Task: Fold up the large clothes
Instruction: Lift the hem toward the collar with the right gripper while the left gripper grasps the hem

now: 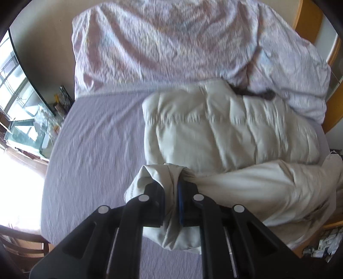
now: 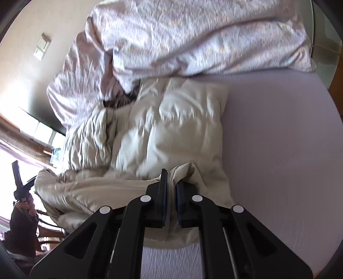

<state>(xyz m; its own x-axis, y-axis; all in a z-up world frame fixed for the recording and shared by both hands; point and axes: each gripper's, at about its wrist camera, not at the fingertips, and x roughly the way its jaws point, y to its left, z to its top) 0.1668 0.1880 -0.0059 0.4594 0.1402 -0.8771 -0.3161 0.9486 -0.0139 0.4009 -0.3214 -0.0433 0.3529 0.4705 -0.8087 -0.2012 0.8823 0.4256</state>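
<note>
A cream quilted puffer jacket [image 1: 225, 128] lies on the lilac bed sheet [image 1: 96, 139], its dark collar lining toward the duvet. My left gripper [image 1: 171, 186] is shut on a bunched near edge of the jacket, lifted above the sheet. In the right wrist view the same jacket [image 2: 171, 128] lies left of centre, and my right gripper [image 2: 171, 180] is shut on another part of its near edge. The left gripper [image 2: 21, 188] shows at the far left of that view, beyond the jacket's lifted hem.
A crumpled pink-white duvet [image 1: 171, 43] is piled across the far side of the bed [image 2: 278, 150]. A window and a table with clutter [image 1: 32, 120] stand to the left. Wooden furniture [image 1: 308, 17] is at the right.
</note>
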